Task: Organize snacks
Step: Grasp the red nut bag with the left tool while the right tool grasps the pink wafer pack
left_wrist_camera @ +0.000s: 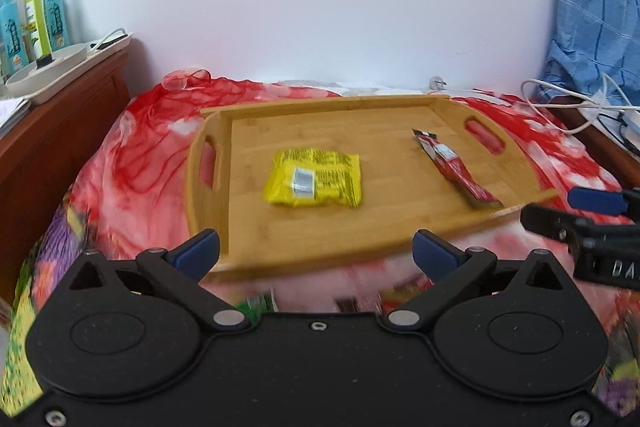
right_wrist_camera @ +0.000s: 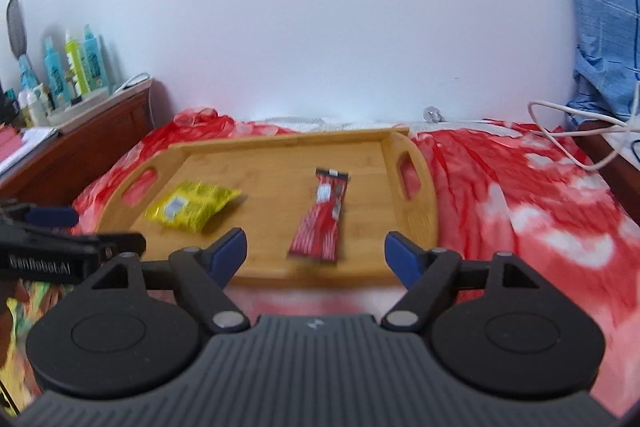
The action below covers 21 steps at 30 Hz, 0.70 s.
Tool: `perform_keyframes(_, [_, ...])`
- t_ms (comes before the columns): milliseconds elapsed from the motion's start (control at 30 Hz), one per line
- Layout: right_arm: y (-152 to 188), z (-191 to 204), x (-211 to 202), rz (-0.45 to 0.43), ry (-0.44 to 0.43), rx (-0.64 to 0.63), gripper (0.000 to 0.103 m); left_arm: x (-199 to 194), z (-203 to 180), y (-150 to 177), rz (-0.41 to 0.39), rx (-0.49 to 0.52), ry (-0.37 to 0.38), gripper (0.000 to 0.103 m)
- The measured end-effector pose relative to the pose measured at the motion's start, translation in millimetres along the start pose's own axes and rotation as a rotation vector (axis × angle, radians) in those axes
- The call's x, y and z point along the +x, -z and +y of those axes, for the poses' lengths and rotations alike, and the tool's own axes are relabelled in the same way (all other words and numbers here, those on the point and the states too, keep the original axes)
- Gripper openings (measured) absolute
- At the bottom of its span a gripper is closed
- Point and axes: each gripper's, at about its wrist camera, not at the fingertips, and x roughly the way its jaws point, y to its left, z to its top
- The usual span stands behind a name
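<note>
A bamboo tray (left_wrist_camera: pixel 248 131) with cut-out handles lies on a red patterned cloth; it also shows in the right wrist view (right_wrist_camera: pixel 280 155). On it lie a yellow snack packet (left_wrist_camera: pixel 314 178) (right_wrist_camera: pixel 192 205) at the middle left and a red snack bar wrapper (left_wrist_camera: pixel 454 169) (right_wrist_camera: pixel 322 217) at the right. My left gripper (left_wrist_camera: pixel 316 253) is open and empty, just short of the tray's near edge. My right gripper (right_wrist_camera: pixel 316 253) is open and empty, near the tray's front right, in front of the red wrapper. More snack packets (left_wrist_camera: pixel 260 303) show blurred on the cloth under my left gripper.
A wooden bedside cabinet (left_wrist_camera: pixel 60 115) at the left holds bottles (left_wrist_camera: pixel 36 19) and a white dish. White cables (left_wrist_camera: pixel 568 103) and a blue checked cloth (left_wrist_camera: pixel 592 7) lie at the right. A white wall stands behind the tray.
</note>
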Motion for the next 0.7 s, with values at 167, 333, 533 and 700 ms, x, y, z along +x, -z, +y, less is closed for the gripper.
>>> perform_keyframes(167, [31.7, 8.7, -30.1, -0.015, 0.008, -0.028, 0.088, -20.7, -3.2, 22.5, -0.016, 0.003, 0.011, 0.103])
perform_keyframes(333, [61.9, 19.1, -53.5, -0.018, 0.024, -0.038, 0.088, -35.5, -11.9, 40.9, -0.03, 0.011, 0.038, 0.103])
perform_keyframes(533, [90.9, 27.1, -71.5, -0.014, 0.052, -0.034, 0.088, -39.7, -21.2, 59.3, -0.025, 0.015, 0.073, 0.103])
perform_keyframes(700, [107.3, 30.8, -79.8, -0.005, 0.054, -0.033, 0.088, -39.4, -27.0, 68.0, -0.035, 0.025, 0.092, 0.103])
